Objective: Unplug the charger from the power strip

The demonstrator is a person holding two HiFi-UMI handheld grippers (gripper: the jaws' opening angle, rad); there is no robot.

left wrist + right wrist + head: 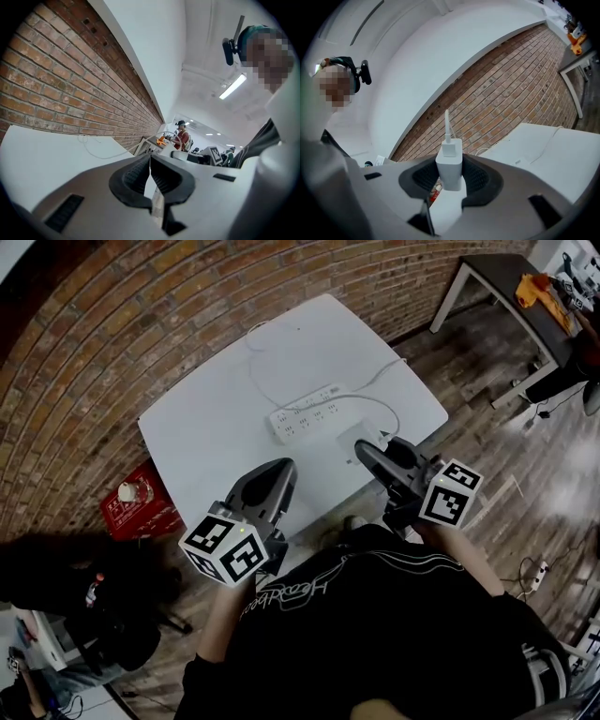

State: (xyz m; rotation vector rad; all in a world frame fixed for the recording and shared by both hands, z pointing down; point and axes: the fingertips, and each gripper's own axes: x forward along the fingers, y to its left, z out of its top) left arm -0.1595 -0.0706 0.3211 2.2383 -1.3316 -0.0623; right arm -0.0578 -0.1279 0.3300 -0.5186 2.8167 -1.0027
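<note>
A white power strip (317,412) lies flat near the middle of the white table (216,427). My right gripper (367,452) is shut on the white charger (450,168), which stands upright between the pads with its thin white cable (446,123) rising from the top. In the head view the charger (359,439) hangs near the table's front edge, apart from the strip. My left gripper (281,472) is raised in front of the table's near edge, jaws shut with nothing between them; in the left gripper view its fingertips (150,158) meet.
A loose white cable (255,367) curls across the table's far side. A red crate (141,502) with a bottle sits on the floor at the left, by the brick wall (141,324). A grey table (506,282) with orange items stands back right.
</note>
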